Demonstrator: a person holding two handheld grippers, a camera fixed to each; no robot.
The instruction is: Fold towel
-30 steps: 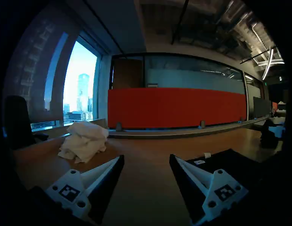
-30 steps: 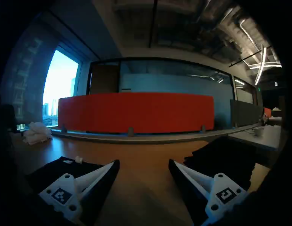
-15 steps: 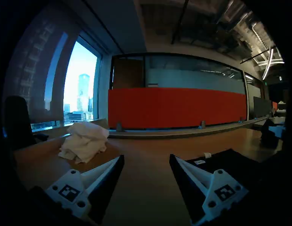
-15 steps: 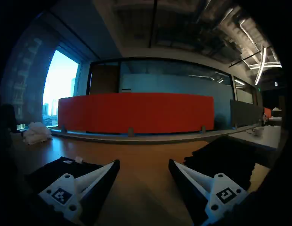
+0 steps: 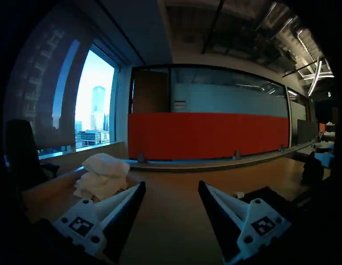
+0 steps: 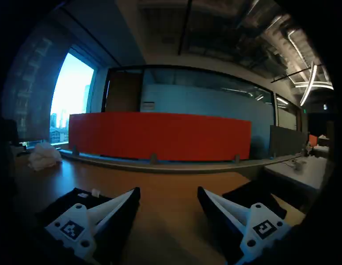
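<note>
Gaping wide over the table (image 5: 171, 229), left gripper (image 5: 171, 183) and right gripper (image 6: 167, 189) hold nothing.

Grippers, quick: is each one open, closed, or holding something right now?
Left gripper: open, jaws apart over the table, holding nothing.
Right gripper: open, jaws apart over the table, holding nothing.

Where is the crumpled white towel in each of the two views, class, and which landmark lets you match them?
Left gripper view: the white towel lies lower left on the wooden table, near the window.
Right gripper view: the white towel sits small at the far left.
Shared landmark: the red partition at the table's far edge.
</note>
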